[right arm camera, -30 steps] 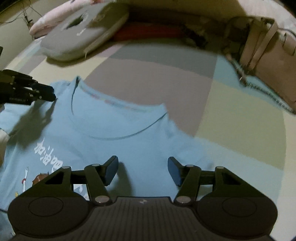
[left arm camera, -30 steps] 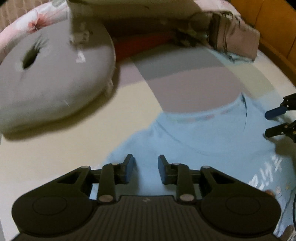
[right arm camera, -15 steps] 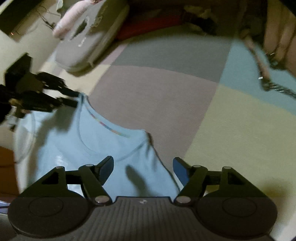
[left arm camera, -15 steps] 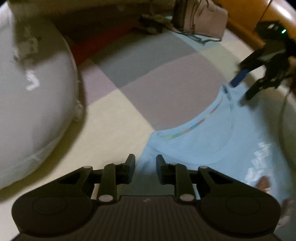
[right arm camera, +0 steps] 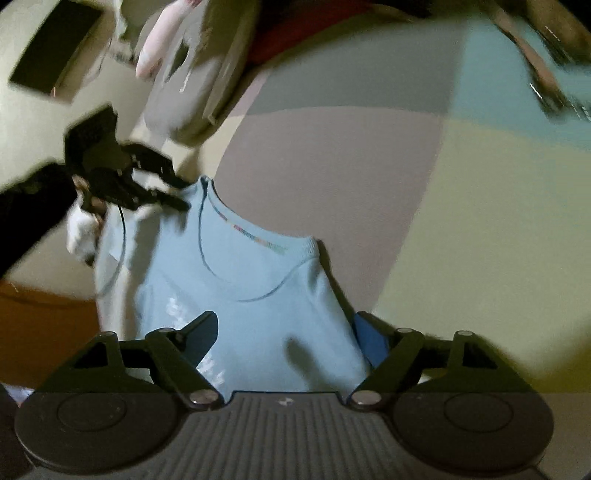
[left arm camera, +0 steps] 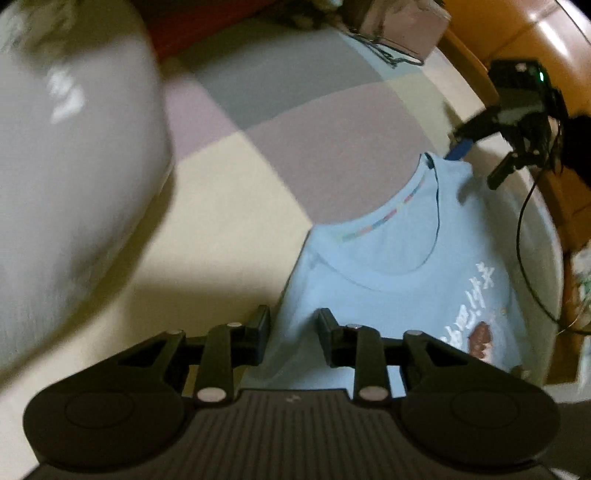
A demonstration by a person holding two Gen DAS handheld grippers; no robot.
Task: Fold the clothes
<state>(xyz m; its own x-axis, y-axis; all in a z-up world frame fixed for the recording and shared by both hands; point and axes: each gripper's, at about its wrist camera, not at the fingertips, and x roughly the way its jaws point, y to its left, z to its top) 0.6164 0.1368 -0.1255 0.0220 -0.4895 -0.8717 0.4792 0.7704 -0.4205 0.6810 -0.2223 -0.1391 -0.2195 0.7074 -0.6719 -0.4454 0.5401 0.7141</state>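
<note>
A light blue T-shirt (left arm camera: 388, 266) (right arm camera: 240, 295) with white print lies front up on the colour-block bed sheet (left arm camera: 332, 147) (right arm camera: 480, 203). My left gripper (left arm camera: 293, 325) hangs over one shoulder, narrowly open, with the shoulder edge showing in the gap. My right gripper (right arm camera: 286, 332) stands wide open over the other shoulder, and the shirt's edge covers part of its right pad. Each view also shows the other tool: the right gripper (left arm camera: 476, 166) and the left gripper (right arm camera: 181, 195), each by an end of the collar.
A large grey cushion (left arm camera: 74, 166) (right arm camera: 192, 92) lies close on the left. A beige bag (left arm camera: 399, 22) and a red item (right arm camera: 288, 33) sit at the bed's head. An orange wooden frame (left arm camera: 517, 37) borders the bed. A thin black cable (left arm camera: 524, 240) trails over the shirt.
Both views have swung and tilted, and the cushion now looms larger on the left. The right gripper's fingers have spread wider. The left gripper's gap is unchanged.
</note>
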